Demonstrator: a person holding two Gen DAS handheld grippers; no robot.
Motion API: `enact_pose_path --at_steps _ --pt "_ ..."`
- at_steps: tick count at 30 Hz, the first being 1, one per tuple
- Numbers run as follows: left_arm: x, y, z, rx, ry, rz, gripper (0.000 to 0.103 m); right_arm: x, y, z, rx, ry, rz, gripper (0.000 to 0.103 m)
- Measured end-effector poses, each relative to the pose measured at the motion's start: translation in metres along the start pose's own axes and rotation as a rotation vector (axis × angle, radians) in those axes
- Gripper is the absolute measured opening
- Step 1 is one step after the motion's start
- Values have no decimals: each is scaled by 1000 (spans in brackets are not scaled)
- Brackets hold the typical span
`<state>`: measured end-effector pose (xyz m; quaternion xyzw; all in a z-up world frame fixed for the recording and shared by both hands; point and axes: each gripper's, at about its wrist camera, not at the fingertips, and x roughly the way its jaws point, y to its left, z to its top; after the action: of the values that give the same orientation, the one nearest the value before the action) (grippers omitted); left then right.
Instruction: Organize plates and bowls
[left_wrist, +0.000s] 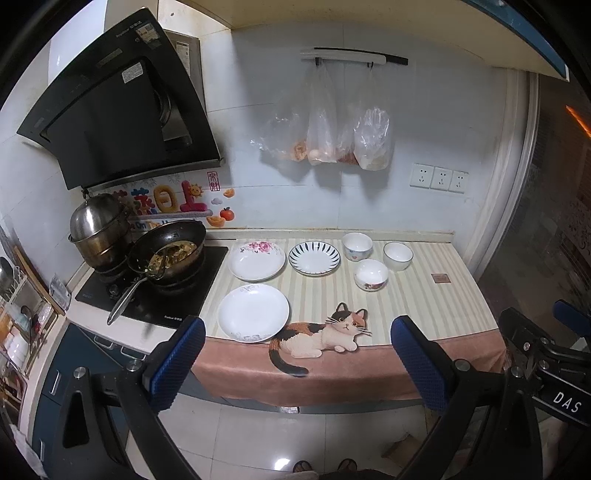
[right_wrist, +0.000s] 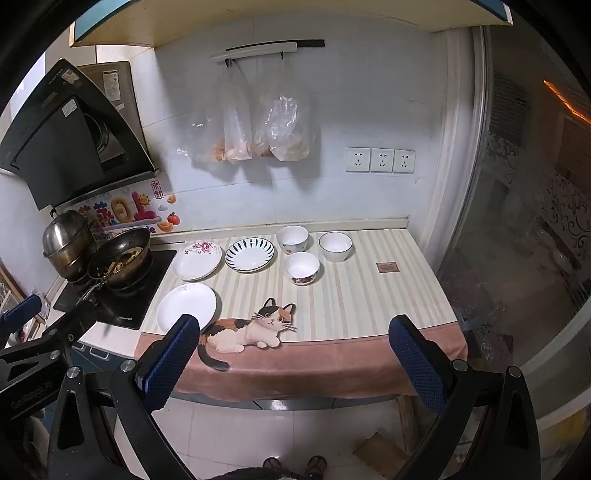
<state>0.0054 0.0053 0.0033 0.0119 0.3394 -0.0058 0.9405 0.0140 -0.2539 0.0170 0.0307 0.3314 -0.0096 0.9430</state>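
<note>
Striped cat-print cloth overhanging the counter edge, three plates at its left and three bowls behind them, left gripper and right gripper spread wide, empty, wok contents indistinct, person's feet cut off below.

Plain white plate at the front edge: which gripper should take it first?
Left, probably. The plain white plate lies at the cloth's stove-side corner, the side the left gripper hangs on; the right gripper faces the bowls' side. Both are open, empty and off the counter.
</note>
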Motion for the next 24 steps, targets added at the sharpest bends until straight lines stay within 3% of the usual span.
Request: enact_pose_path --at_steps 24 --pt "11 -1 0 -1 -2 6 103 2 5 1 1 0 3 103"
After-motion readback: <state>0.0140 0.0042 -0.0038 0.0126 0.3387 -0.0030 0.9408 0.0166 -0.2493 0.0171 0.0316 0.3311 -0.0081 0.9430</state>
